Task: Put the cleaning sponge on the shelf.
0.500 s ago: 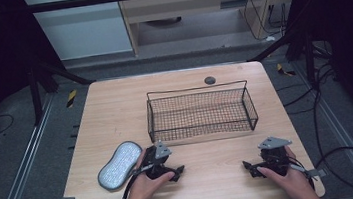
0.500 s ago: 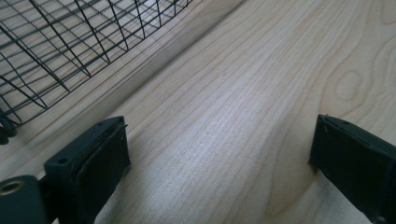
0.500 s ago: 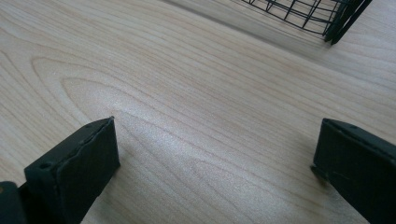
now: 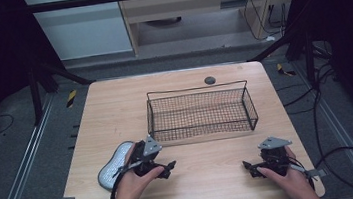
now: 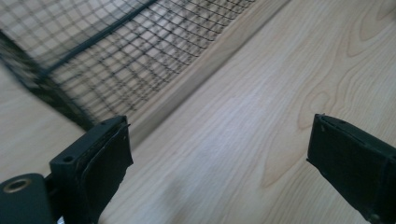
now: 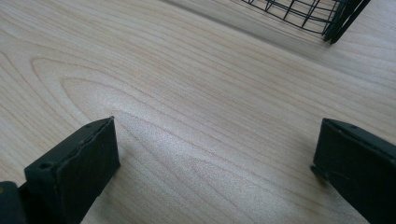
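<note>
Nothing is picked up yet: both the left gripper (image 4: 164,167) and right gripper (image 4: 250,165) rest wide open and empty in front of the wire basket (image 4: 200,113), so the next move probably means reaching the grey pad (image 4: 114,164) left of it.

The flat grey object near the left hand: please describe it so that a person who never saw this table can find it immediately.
Start from the black wire basket in the middle of the wooden table. Go toward its front left corner, to the left gripper. Just left of that hand lies a flat oval grey pad with a dotted surface, the sole loose item on the front half.
</note>
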Motion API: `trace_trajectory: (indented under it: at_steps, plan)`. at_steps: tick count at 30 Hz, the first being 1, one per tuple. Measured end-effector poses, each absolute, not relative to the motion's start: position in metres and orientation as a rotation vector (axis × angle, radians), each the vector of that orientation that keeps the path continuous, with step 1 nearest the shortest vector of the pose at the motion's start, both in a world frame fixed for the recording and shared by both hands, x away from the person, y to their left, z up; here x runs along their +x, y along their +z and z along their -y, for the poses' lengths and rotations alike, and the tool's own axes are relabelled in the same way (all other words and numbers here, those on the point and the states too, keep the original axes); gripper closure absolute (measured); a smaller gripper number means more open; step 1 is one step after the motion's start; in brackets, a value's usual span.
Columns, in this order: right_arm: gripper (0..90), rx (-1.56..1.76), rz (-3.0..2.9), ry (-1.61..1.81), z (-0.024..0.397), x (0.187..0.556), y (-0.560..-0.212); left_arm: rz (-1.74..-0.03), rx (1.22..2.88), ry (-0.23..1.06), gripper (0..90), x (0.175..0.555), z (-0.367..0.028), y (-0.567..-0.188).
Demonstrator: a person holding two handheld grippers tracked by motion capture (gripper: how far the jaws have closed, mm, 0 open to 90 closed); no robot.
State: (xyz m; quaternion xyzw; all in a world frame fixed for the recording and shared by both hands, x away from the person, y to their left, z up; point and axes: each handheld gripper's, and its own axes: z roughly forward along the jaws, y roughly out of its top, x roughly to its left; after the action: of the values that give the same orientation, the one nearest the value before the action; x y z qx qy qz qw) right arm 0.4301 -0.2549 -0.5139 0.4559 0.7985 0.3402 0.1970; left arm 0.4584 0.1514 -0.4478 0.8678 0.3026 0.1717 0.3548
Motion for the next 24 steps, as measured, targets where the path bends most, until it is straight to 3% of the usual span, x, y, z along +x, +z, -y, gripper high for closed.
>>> trace_trajectory:
  at_steps: [7,14,24]
  plan:
    - [0.3,1.279,-2.233,0.951,0.255,0.430,-0.514,-0.906,2.300,0.471,4.0,0.468,-0.186,-0.426]
    - [0.3,1.278,-2.236,0.951,0.255,0.430,-0.514,-1.045,2.374,0.449,4.2,0.472,-0.216,-0.428]
    - [0.3,1.266,-2.237,0.950,0.256,0.430,-0.514,-1.066,2.418,0.427,5.8,0.469,-0.237,-0.429]
